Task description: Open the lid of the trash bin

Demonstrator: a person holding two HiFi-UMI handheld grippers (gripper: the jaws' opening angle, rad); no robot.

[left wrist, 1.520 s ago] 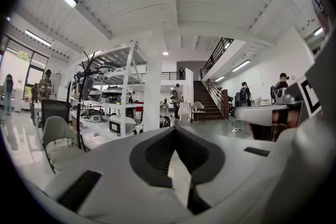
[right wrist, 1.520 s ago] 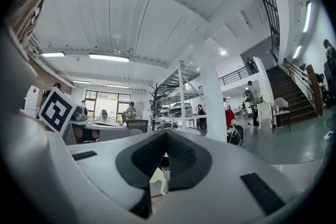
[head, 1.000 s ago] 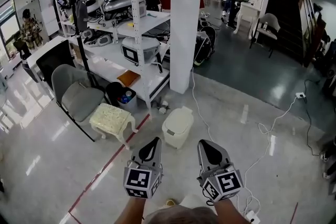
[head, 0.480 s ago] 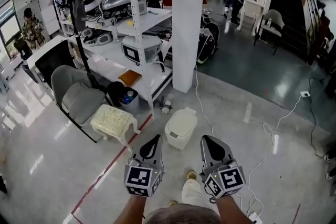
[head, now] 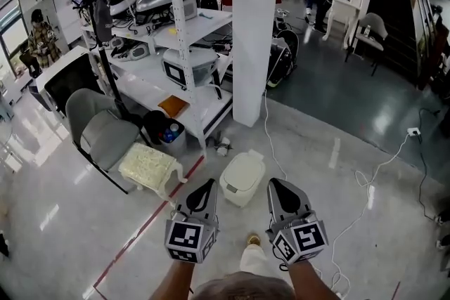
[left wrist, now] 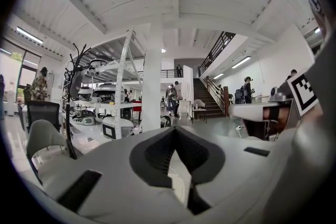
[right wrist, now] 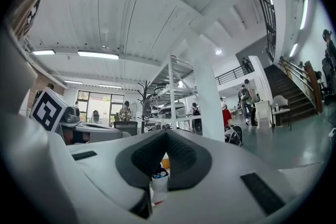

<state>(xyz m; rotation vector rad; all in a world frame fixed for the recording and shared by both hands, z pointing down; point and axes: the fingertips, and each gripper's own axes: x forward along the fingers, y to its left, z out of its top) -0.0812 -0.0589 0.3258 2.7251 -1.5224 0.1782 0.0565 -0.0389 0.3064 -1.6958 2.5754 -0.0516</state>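
Glossy floor (head: 316,151) beside shelving (head: 184,91): white trash bin (head: 241,179), lid down, long axis running away toward the pillar (head: 253,31) — just ahead of left tongs (head: 207,187) and right tongs (head: 273,184), both clenched, empty.

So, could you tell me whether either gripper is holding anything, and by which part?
Nothing is held: the left gripper and right gripper both have their jaws together on nothing, clear of the white trash bin, whose lid is down.

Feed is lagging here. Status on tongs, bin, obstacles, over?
Left tongs and right tongs shut, empty. White trash bin just ahead, lid down, untouched. White cable on floor beside it.
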